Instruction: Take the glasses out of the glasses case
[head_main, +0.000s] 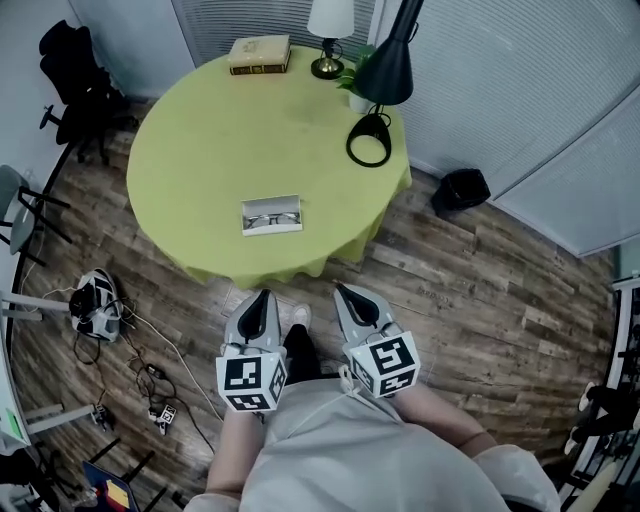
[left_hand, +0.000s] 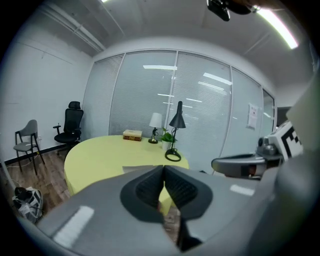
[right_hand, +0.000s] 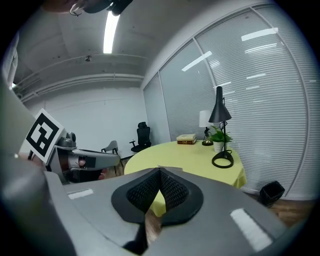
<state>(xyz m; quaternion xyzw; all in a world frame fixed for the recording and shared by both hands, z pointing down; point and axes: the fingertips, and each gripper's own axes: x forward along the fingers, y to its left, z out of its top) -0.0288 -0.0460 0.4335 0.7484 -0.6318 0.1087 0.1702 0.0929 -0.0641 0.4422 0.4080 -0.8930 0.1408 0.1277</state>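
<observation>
A white glasses case (head_main: 271, 216) lies open near the front edge of the round yellow-green table (head_main: 200, 140), with dark-framed glasses (head_main: 270, 218) inside it. My left gripper (head_main: 264, 296) and right gripper (head_main: 341, 291) hang side by side above the wooden floor, short of the table edge, pointing toward the case. Each one is shut with nothing between its pads. In the left gripper view the jaws (left_hand: 164, 167) meet at the tips, and a pale edge of the case (left_hand: 138, 169) shows just behind them. The right gripper view shows the same closed tips (right_hand: 160, 171).
At the table's far side stand a book (head_main: 259, 54), a white-shaded lamp (head_main: 330, 30), a black desk lamp (head_main: 385, 70) and a small plant (head_main: 352, 80). A black bin (head_main: 460, 190) sits on the floor at the right. An office chair (head_main: 75, 70), a bag (head_main: 95, 305) and cables are at the left.
</observation>
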